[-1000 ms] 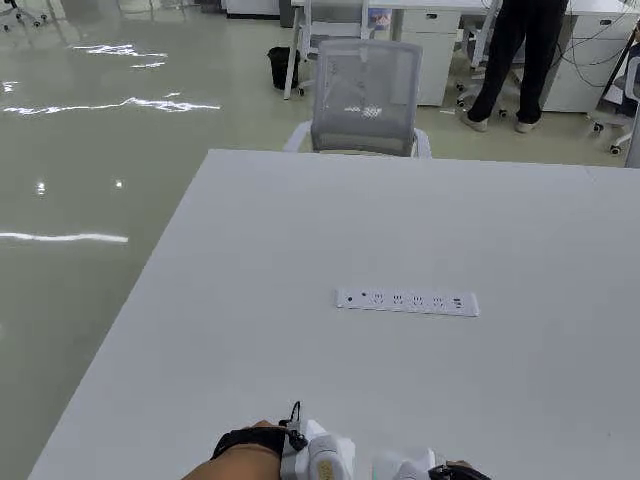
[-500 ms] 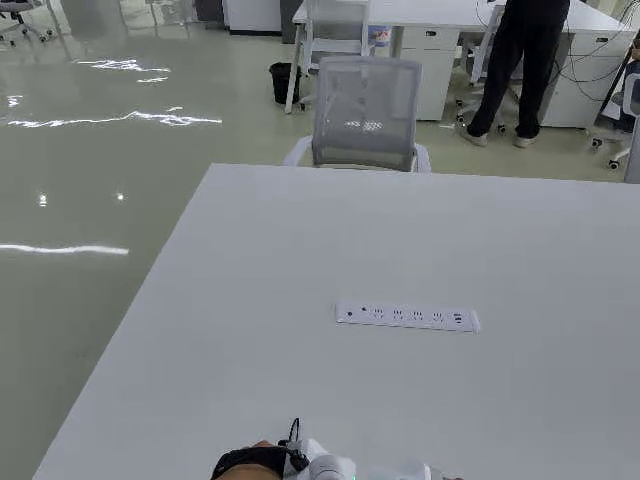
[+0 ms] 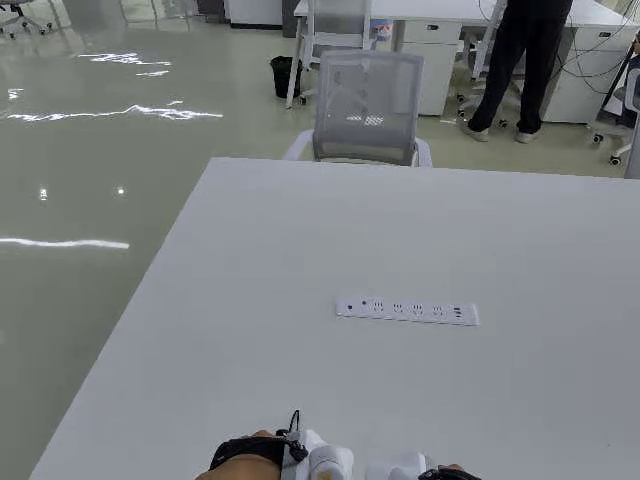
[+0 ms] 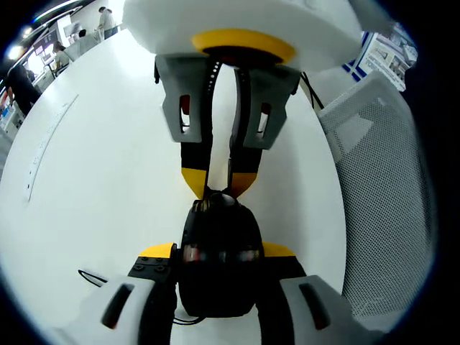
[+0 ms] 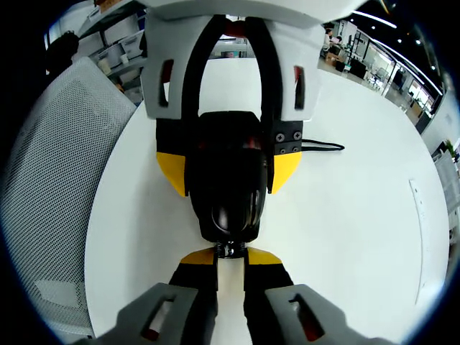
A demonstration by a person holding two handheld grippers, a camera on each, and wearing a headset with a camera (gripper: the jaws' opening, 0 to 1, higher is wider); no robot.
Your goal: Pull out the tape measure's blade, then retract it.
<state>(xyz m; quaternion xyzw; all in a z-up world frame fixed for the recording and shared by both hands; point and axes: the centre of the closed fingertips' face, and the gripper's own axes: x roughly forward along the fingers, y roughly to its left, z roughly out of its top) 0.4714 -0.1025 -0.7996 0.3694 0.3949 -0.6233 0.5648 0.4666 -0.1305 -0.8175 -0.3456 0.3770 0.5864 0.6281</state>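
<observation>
Now left hand-held gripper (image 4: 219,251) clamps tape measure (image 5: 228,180) at table (image 4: 316,183) edge; right (image 5: 230,254) pinches hook (image 4: 217,194).

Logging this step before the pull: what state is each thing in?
Black rounded plastic tape measure: blade retracted, case clamped.
Metal blade hook: at case mouth, pinched.
Left gripper: shut on tape measure.
Right gripper: shut on blade hook.
White power strip: sockets empty.

L hand-held gripper (image 4: 219,253), R hand-held gripper (image 5: 230,256) clamped, tip-to-tip.

office | mesh chair (image 3: 367,105) | long white desk (image 3: 300,250) | power strip (image 3: 407,311)
</observation>
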